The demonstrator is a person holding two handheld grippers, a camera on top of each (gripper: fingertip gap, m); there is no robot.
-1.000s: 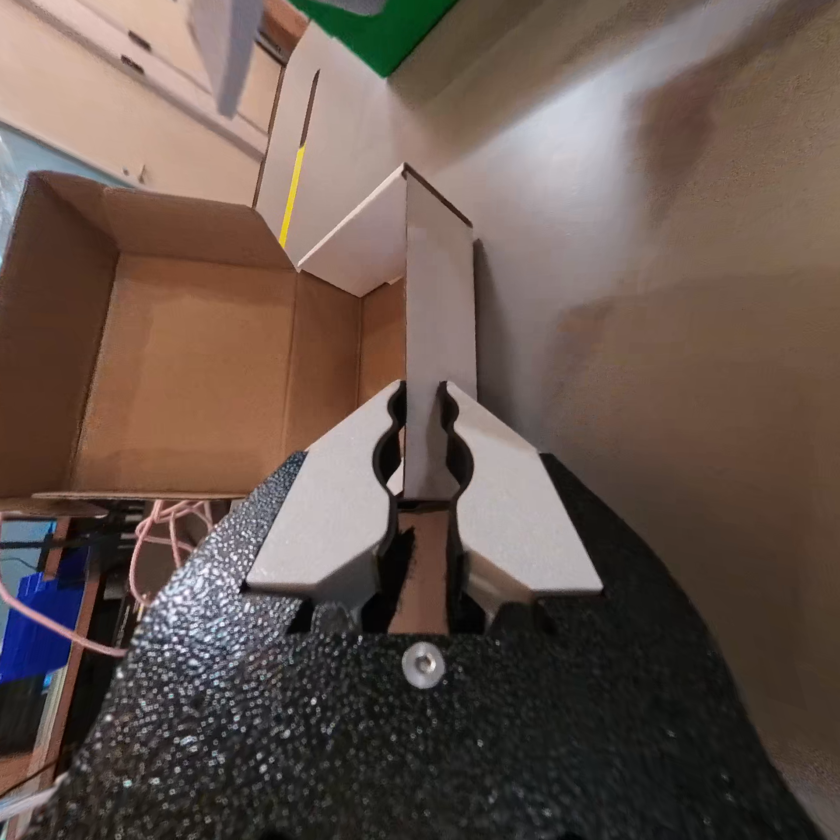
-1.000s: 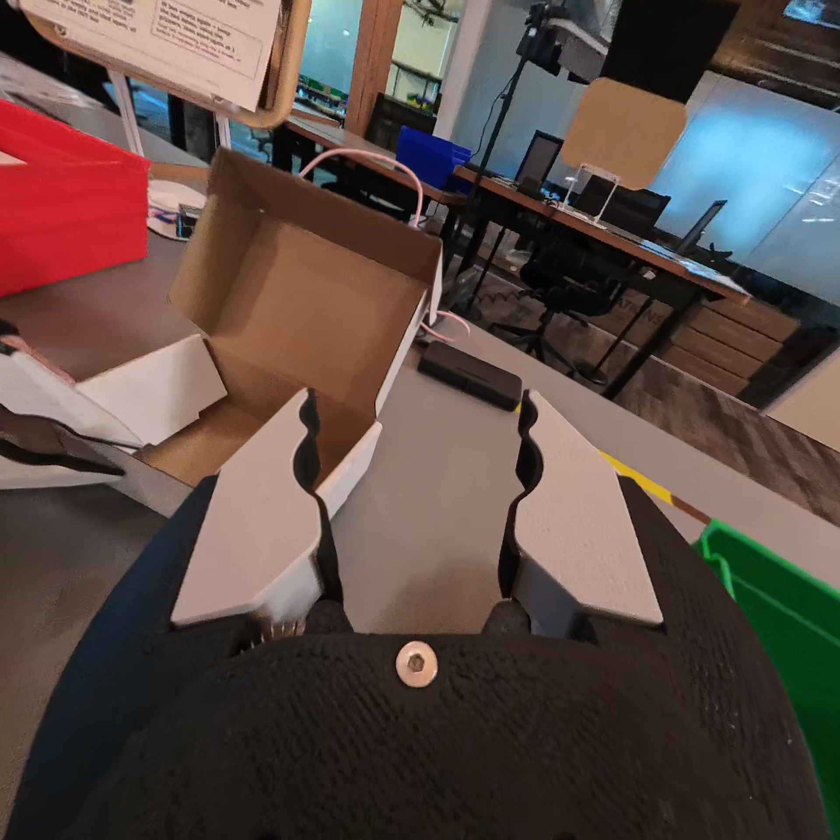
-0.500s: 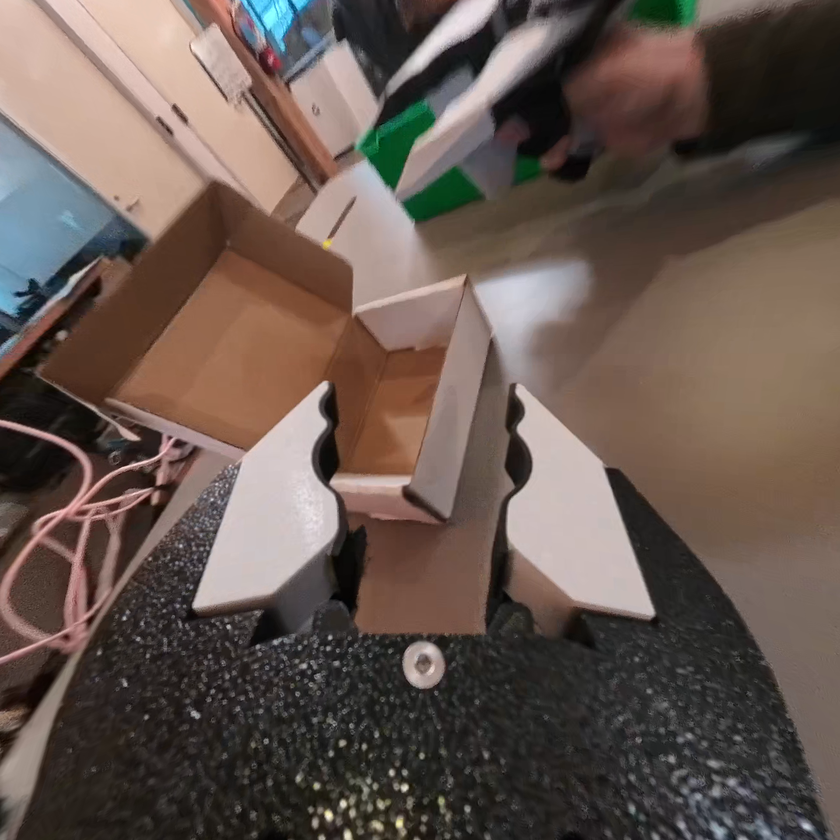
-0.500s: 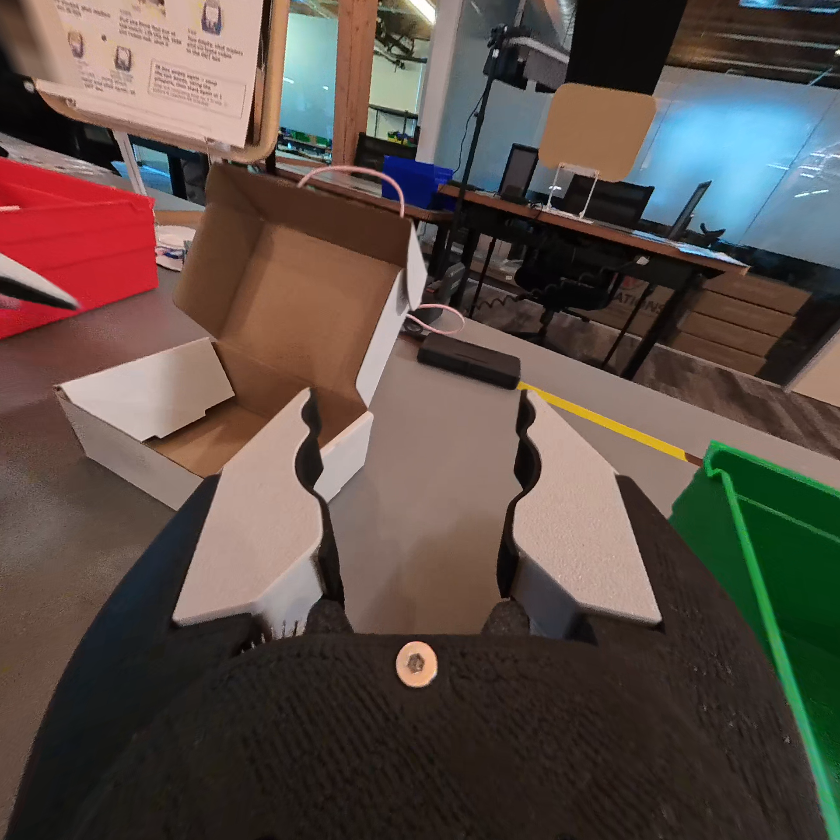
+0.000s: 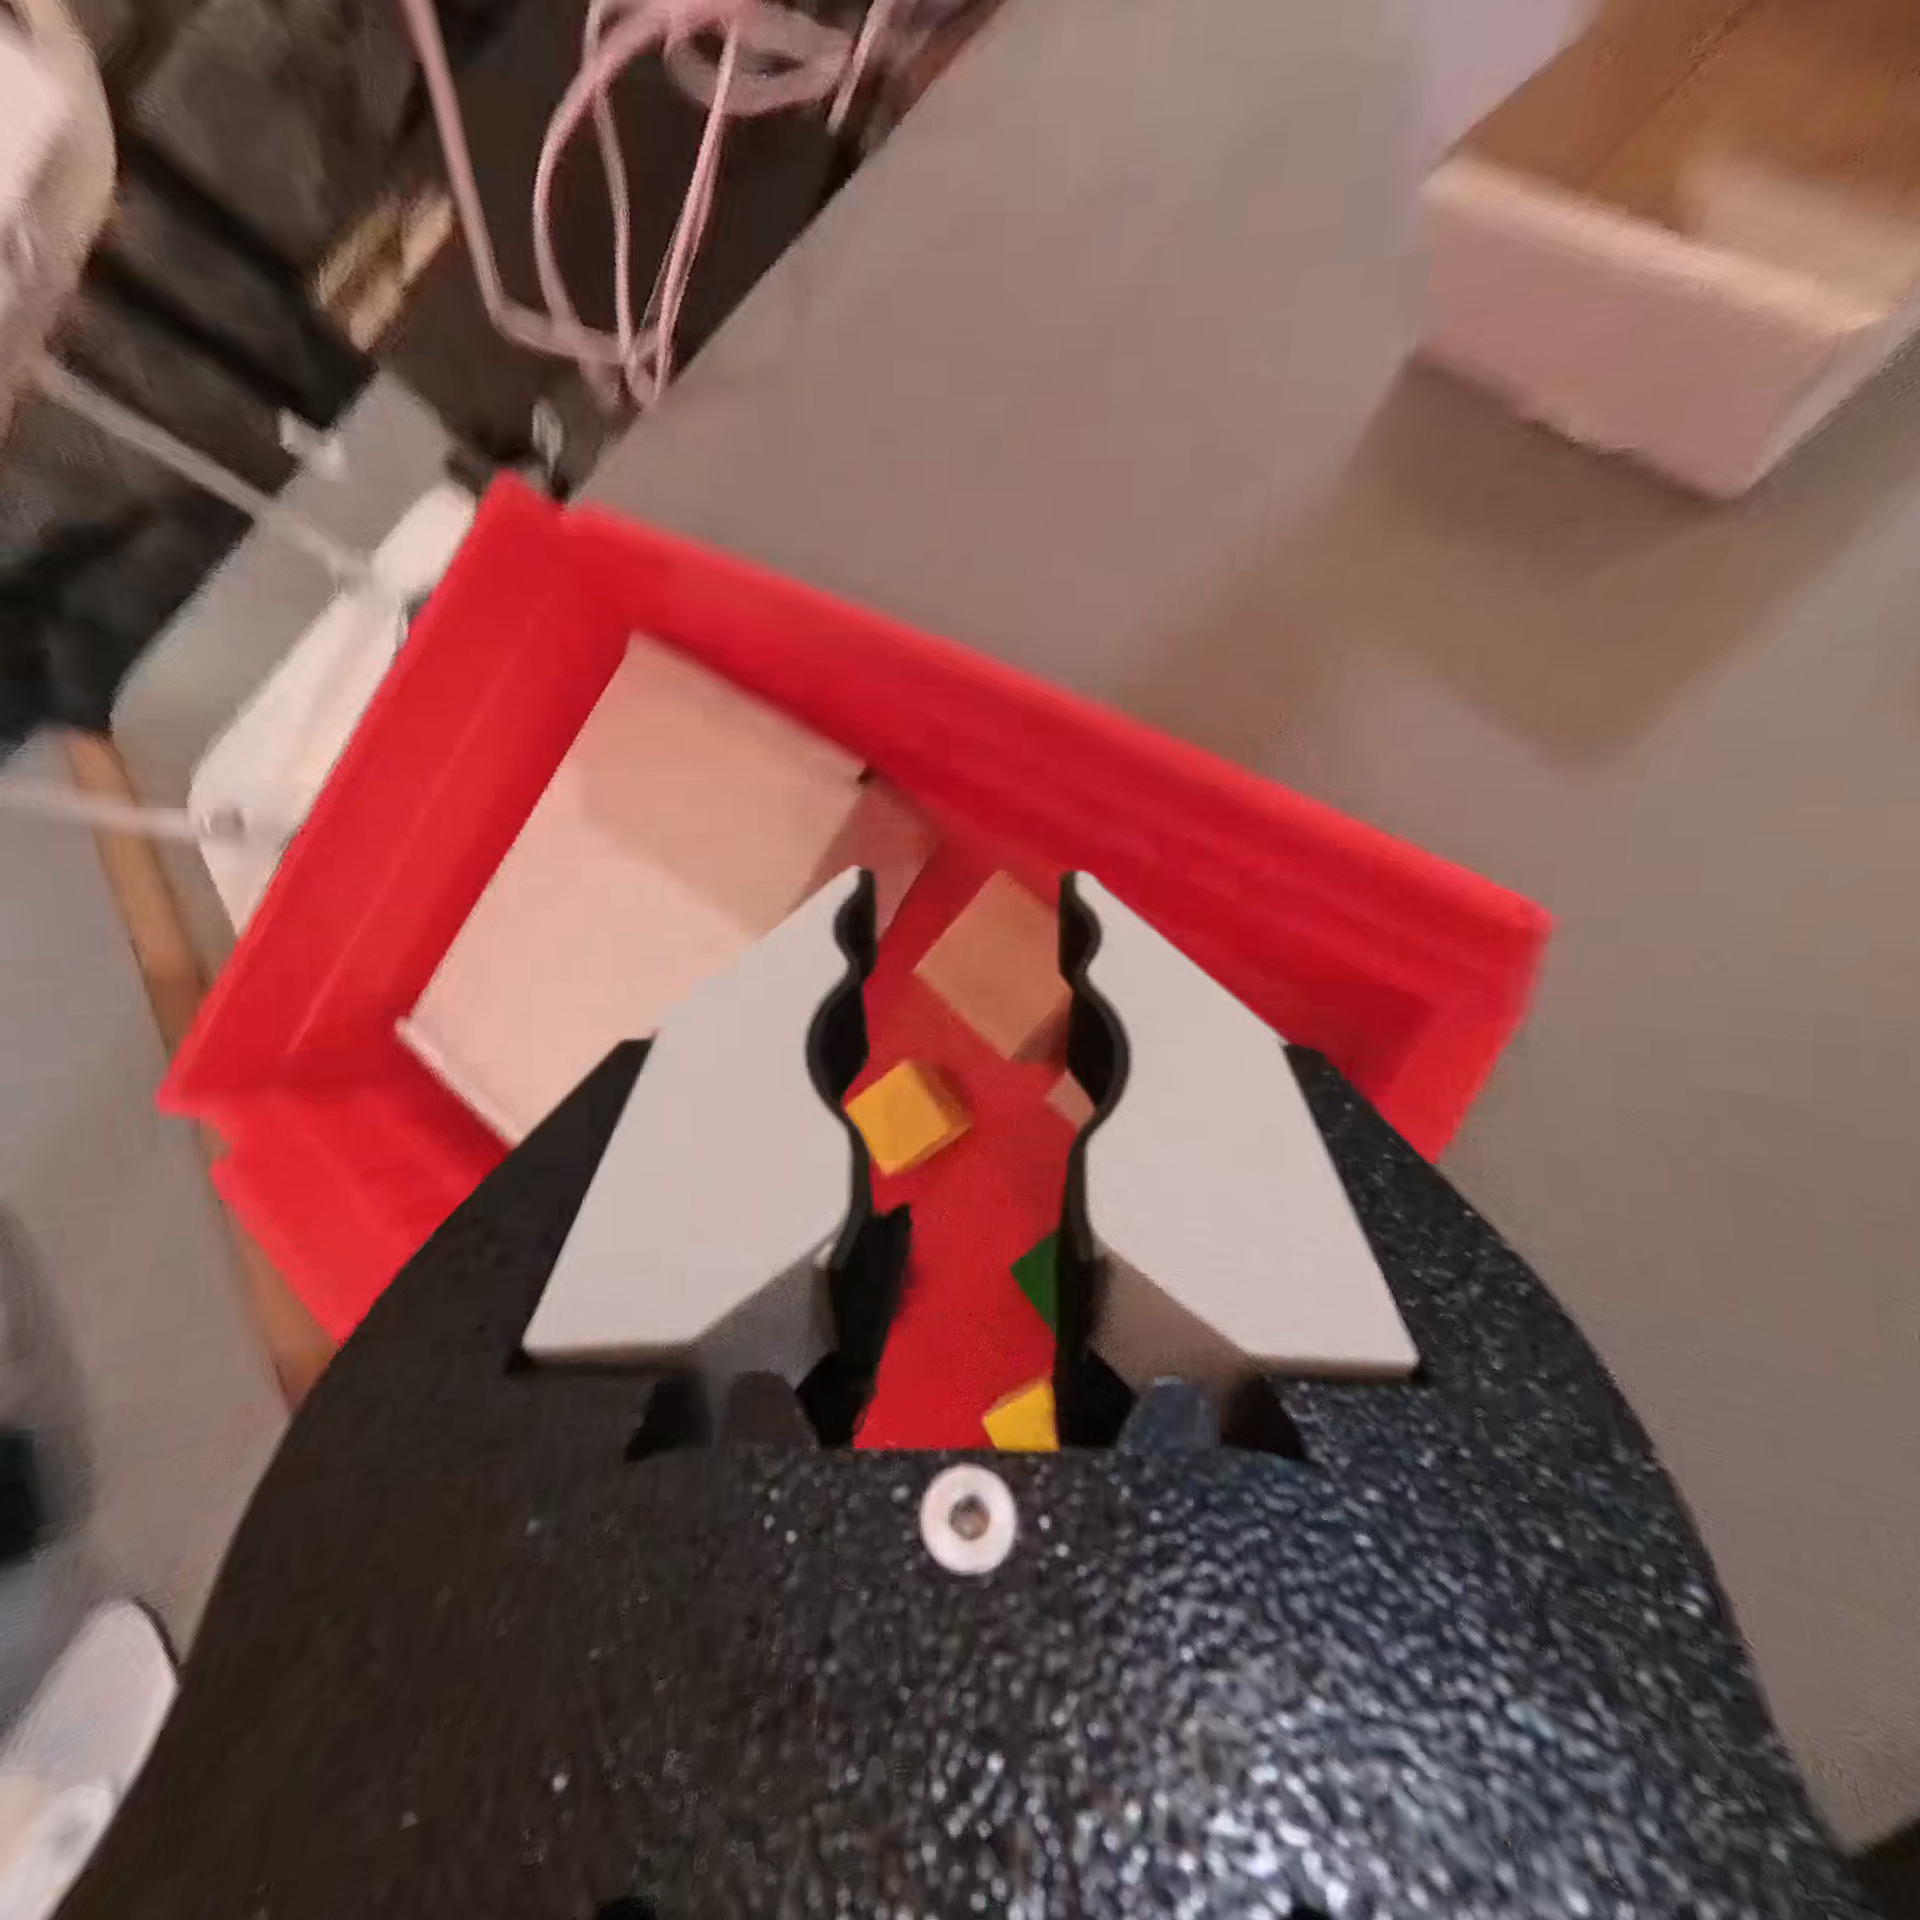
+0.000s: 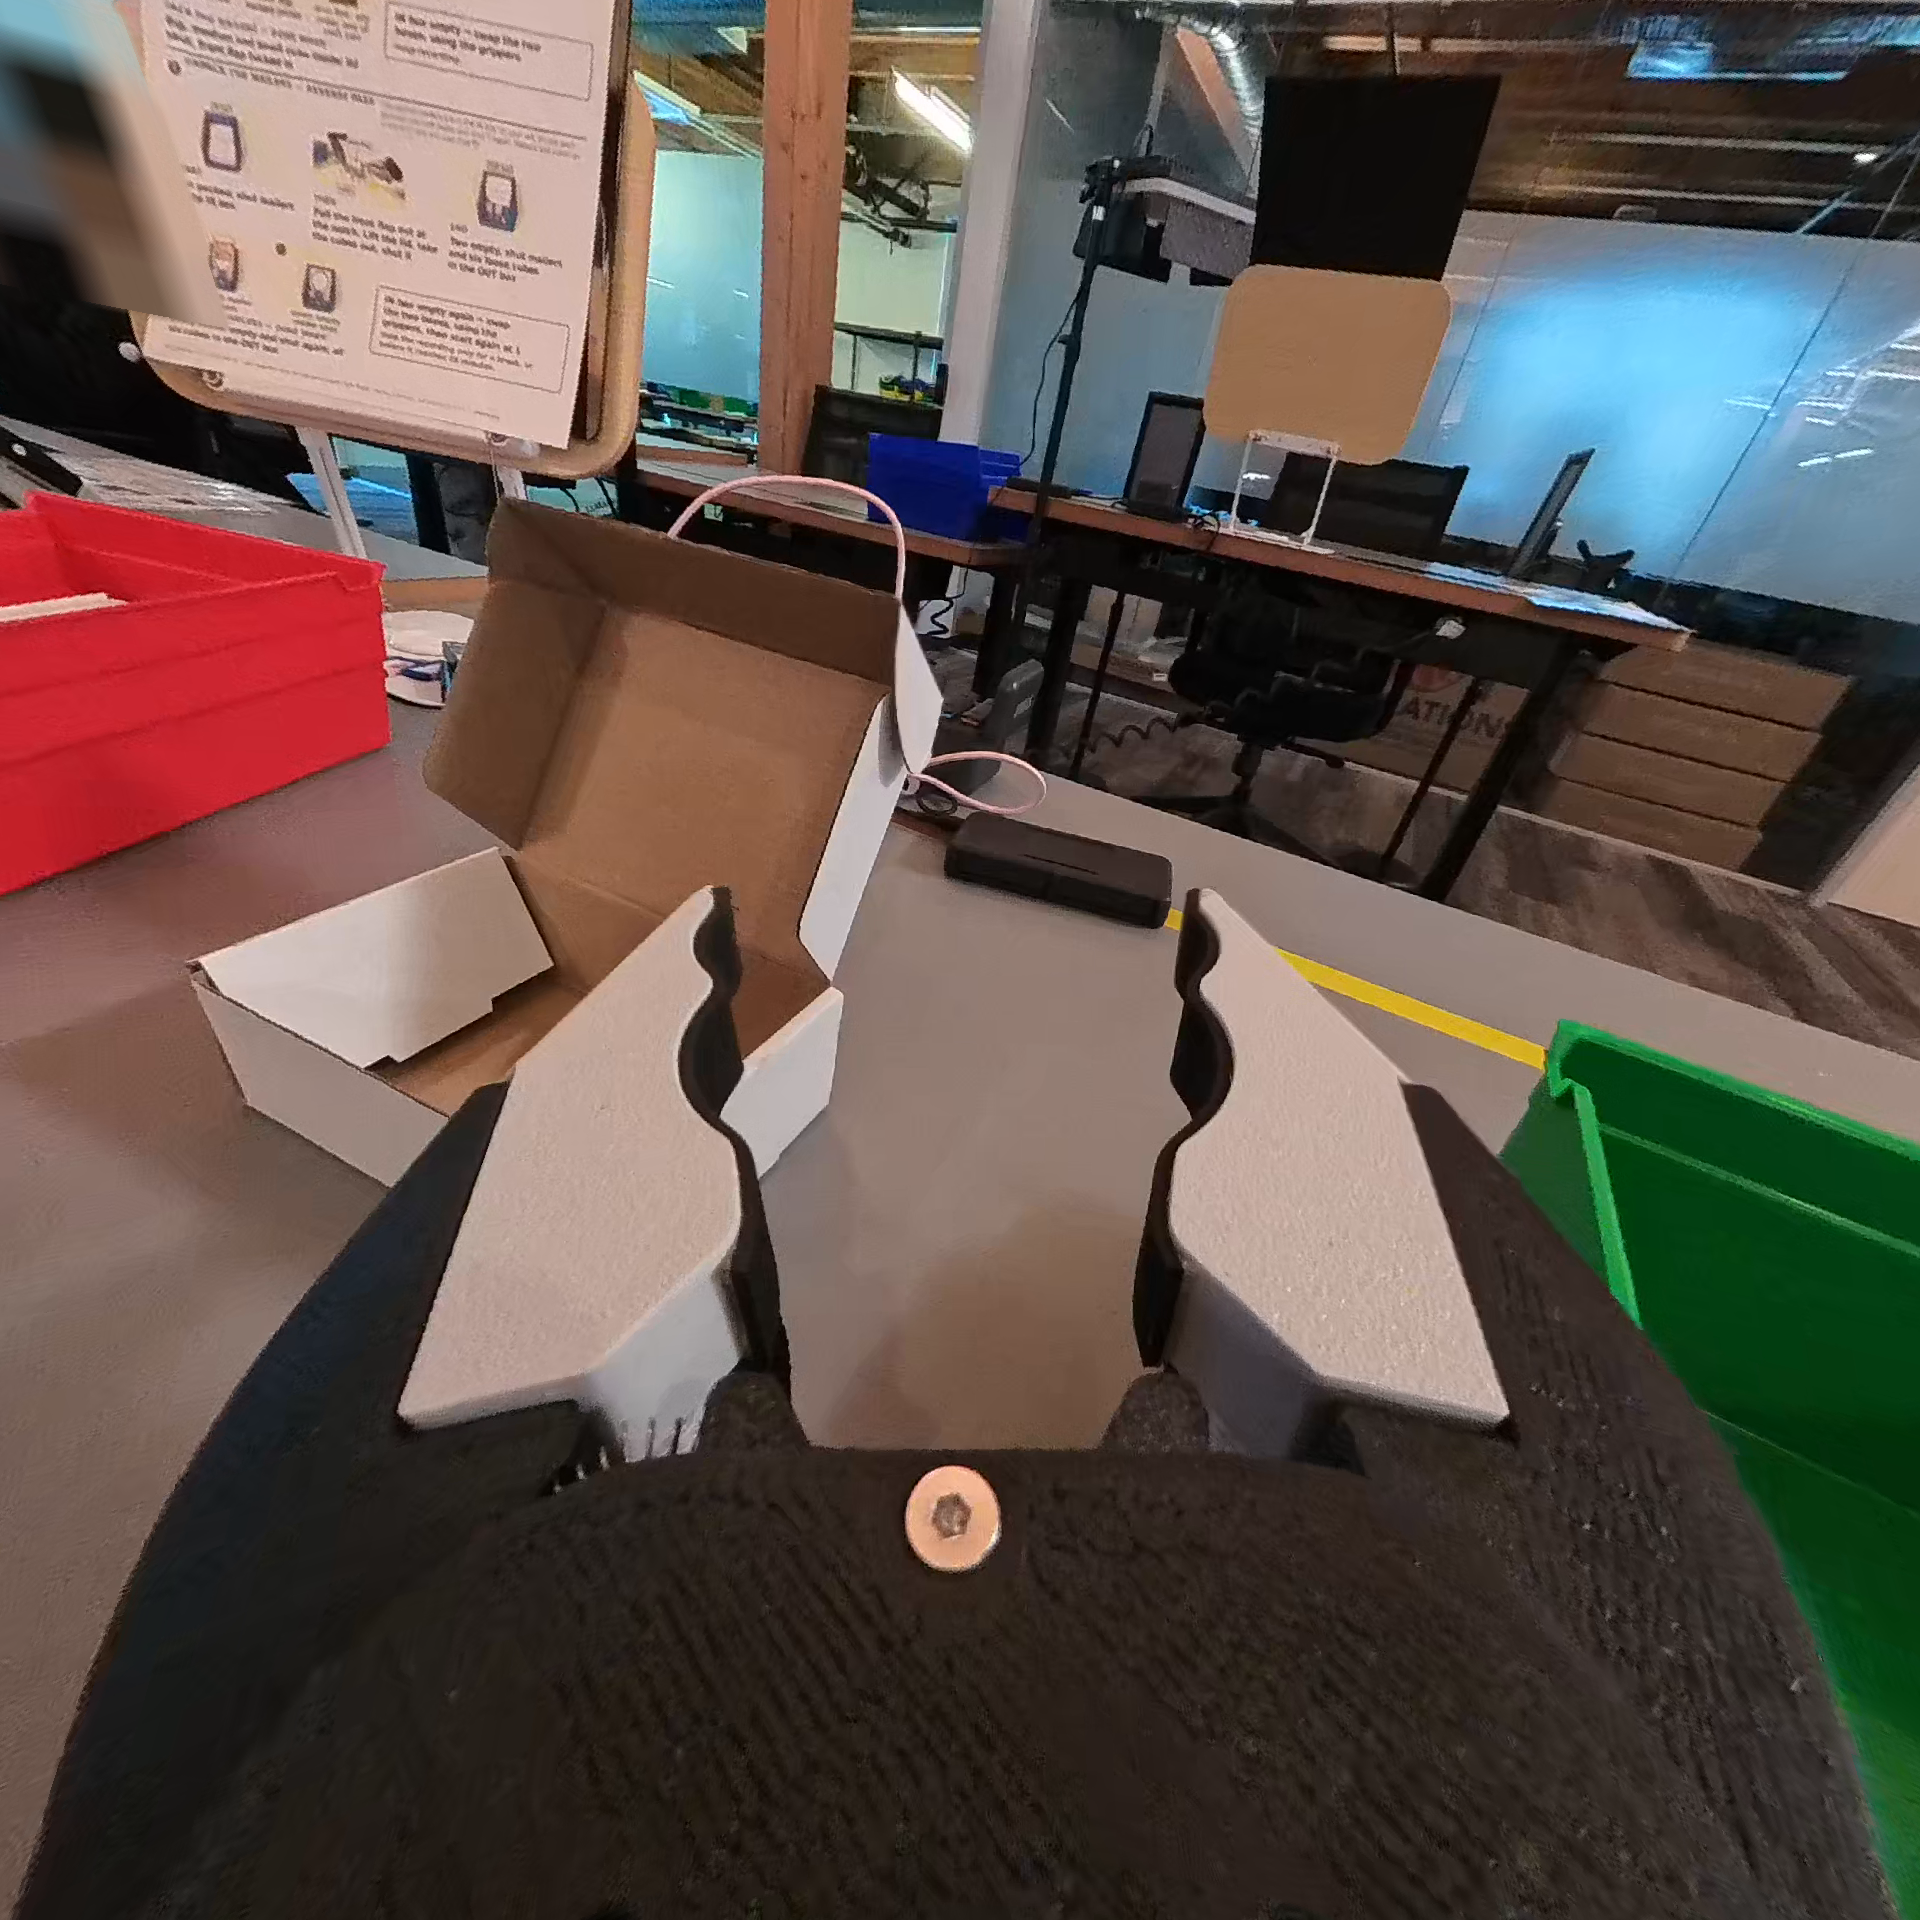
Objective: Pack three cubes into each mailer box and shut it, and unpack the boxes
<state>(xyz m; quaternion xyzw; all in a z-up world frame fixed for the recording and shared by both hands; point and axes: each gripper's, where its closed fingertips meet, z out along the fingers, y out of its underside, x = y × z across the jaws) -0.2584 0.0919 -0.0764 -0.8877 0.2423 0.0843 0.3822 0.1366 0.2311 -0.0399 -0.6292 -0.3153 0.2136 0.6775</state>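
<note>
Overhead, the left gripper (image 5: 966,904) hangs part-open and bare above the red bin (image 5: 1091,790), while the right gripper (image 6: 956,914) gapes wide, holding nothing, beside the open mailer box (image 6: 644,790).

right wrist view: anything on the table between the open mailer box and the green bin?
Only the right gripper's open fingers stand there; the gray table between mailer box and green bin is bare.
</note>
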